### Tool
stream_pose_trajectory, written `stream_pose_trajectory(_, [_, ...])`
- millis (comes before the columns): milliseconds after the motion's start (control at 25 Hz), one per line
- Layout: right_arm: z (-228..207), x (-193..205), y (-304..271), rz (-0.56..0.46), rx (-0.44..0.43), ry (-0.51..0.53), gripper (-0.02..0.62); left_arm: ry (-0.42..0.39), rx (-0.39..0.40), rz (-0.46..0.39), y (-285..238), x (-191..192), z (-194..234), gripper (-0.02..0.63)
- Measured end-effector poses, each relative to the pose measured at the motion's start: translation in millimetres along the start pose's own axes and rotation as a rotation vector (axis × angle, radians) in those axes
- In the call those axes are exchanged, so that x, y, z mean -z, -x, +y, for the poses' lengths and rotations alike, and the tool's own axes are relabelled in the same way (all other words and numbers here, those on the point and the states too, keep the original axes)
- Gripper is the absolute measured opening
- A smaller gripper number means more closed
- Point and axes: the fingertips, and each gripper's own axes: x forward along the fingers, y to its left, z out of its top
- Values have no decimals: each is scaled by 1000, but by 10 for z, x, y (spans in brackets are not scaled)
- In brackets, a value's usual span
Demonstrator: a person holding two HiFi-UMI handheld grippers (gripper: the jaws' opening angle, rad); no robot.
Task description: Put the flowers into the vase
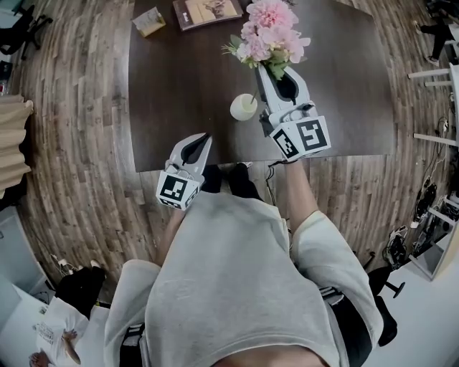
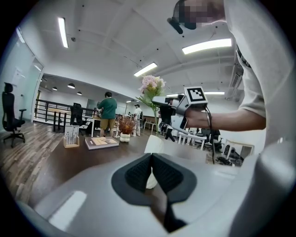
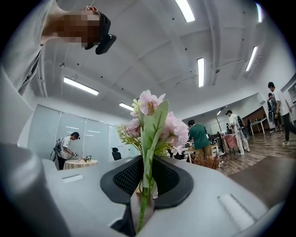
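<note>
When read from the head view, the L gripper is the item nearest the person, w/ its tips just over the near edge of the dark table. Jaw state, L: pads pressed together at the tips, nothing between them.

Next out is the vase. It is white, stands on the table w/ its round mouth up, and sits between the two grippers, just beside the body of the R gripper. It is well apart from the L gripper tips.

R gripper: held above the table, pointing away from the person. Jaw state, R: pinched on the green stem of the flowers. The stem runs upright between the pads w/ a long leaf in front.

Flower pos.: pink blooms w/ green sprigs, out beyond the R gripper tips, past the vase, over the table's far half. They are not in the vase.

Far edge of table: a book lying flat, and a small card holder to its left.

Beyond, per the gripper views: an open office w/ wood floor and several people standing at desks.
</note>
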Motion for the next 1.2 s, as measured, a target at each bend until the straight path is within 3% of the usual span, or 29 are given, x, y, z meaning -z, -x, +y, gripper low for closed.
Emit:
stream_pose_trajectory(200, [110, 238, 78, -13, -18, 4, 69, 0, -7, 2, 27, 7, 30, 11])
stream_pose_trajectory(440, [104, 504, 267, 6, 44, -20, 83, -19, 4, 6, 61, -64, 51, 11])
stream_pose_trajectory(920, [177, 871, 411, 43, 64, -37, 103, -30, 34, 25, 18, -44, -51, 11])
stream_pose_trajectory(1200, [269, 1129, 491, 86, 67, -32, 192, -36, 29, 27, 33, -51, -17, 11])
